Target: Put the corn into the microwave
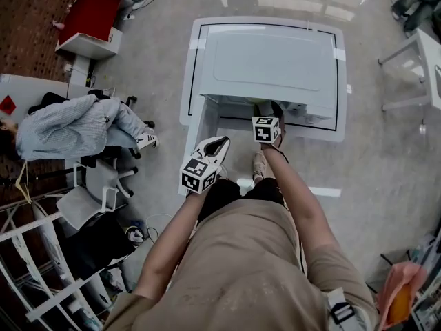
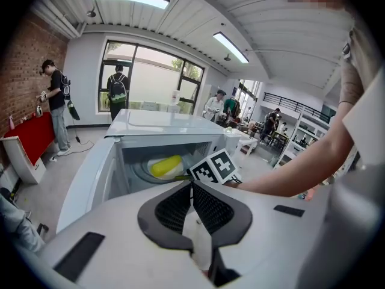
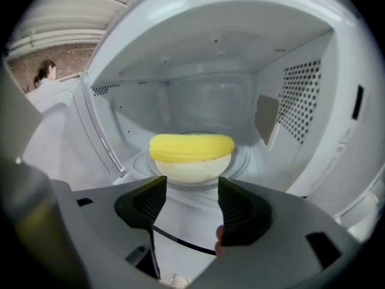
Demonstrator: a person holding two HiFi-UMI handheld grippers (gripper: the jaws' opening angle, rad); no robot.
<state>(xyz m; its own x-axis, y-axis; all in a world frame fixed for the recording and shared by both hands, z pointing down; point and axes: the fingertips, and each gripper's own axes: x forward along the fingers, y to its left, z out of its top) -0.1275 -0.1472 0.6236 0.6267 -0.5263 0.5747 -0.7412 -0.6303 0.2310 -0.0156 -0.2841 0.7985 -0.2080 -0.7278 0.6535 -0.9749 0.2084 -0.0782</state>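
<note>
A yellow corn cob (image 3: 191, 146) lies across a white bowl (image 3: 194, 169) on the turntable inside the white microwave (image 1: 269, 61). The microwave door (image 2: 84, 179) stands swung open to the left. My right gripper (image 3: 191, 200) is open just in front of the bowl at the cavity mouth, holding nothing; in the head view the right gripper (image 1: 266, 112) sits at the opening. My left gripper (image 2: 192, 192) is shut and empty, held back left of the opening; from there the corn (image 2: 165, 165) shows inside. In the head view the left gripper (image 1: 215, 147) hangs near the door.
A seated person in a striped shirt (image 1: 69, 126) and chairs are at the left. A red cabinet (image 1: 93, 9) stands far left and a white table (image 1: 420, 61) at the right. People (image 2: 117, 89) stand by the window beyond the microwave.
</note>
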